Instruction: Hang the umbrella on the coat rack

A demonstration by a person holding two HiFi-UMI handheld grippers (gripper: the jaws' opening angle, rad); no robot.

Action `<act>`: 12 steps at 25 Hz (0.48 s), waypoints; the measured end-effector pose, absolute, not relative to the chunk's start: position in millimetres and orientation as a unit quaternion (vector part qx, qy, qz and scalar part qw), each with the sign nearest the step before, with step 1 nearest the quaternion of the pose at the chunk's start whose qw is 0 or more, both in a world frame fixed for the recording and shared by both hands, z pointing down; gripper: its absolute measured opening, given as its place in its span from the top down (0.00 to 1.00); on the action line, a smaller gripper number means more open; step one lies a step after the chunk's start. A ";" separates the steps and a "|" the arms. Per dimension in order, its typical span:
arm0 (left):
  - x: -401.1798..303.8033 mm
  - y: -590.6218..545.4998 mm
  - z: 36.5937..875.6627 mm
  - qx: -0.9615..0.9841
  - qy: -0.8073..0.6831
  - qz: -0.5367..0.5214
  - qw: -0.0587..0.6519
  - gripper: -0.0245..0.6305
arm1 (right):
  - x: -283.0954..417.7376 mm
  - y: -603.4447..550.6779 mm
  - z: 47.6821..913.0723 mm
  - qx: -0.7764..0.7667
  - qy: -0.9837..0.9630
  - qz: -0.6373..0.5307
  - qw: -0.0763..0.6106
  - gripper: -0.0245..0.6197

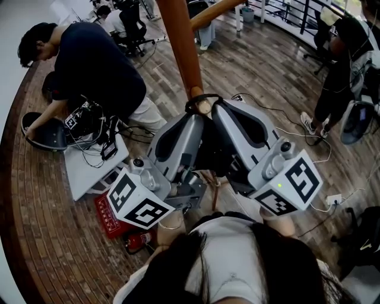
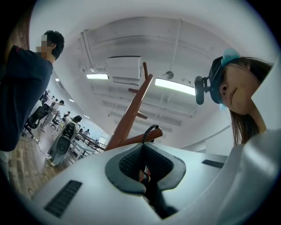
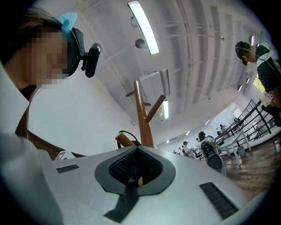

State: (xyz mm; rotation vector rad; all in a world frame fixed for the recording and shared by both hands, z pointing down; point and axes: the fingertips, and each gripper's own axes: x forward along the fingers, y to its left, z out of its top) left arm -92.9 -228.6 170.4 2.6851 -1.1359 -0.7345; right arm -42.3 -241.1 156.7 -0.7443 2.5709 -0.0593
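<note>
Clamping umbrella (image 1: 208,157), left gripper (image 2: 143,173), right gripper (image 3: 134,176), rack (image 1: 181,47) ahead, person (image 1: 98,71) crouching

Wood-plank floor (image 1: 249,65) throughout; black railing (image 1: 297,15) along far edge, office chair (image 1: 133,27) nearby. Overhead, white ceiling (image 2: 131,39), long strip lights (image 2: 174,86), air-conditioning unit (image 2: 125,68).

The person holds both tools side by side before the chest, jaws pointing away from the body and angled inward so the tips nearly meet. The left hand-held gripper (image 1: 198,119) has its jaws pressed together on a dark part of the umbrella (image 1: 208,155). The right hand-held gripper (image 1: 219,111) is clamped on it likewise.
</note>
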 end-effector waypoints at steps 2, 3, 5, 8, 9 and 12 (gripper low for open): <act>-93.2 -230.5 172.0 0.891 -0.377 -0.243 0.070 0.95 | -42.6 -243.6 158.4 -0.273 0.934 -0.024 0.229 0.91; -93.4 -230.9 173.0 0.891 -0.377 -0.242 0.071 0.94 | -43.0 -244.3 159.5 -0.274 0.934 -0.026 0.229 0.91; -93.9 -231.1 175.6 0.891 -0.378 -0.241 0.075 0.94 | -43.7 -244.6 162.2 -0.276 0.934 -0.028 0.227 0.91; -94.2 -232.2 180.5 0.890 -0.379 -0.240 0.081 0.95 | -44.2 -246.1 167.0 -0.279 0.933 -0.033 0.225 0.91; -94.0 -233.0 182.0 0.890 -0.379 -0.239 0.083 0.94 | -44.2 -247.0 168.5 -0.281 0.933 -0.034 0.223 0.91; -93.7 -234.9 185.0 0.890 -0.379 -0.238 0.088 0.94 | -44.8 -249.2 171.7 -0.285 0.932 -0.037 0.221 0.91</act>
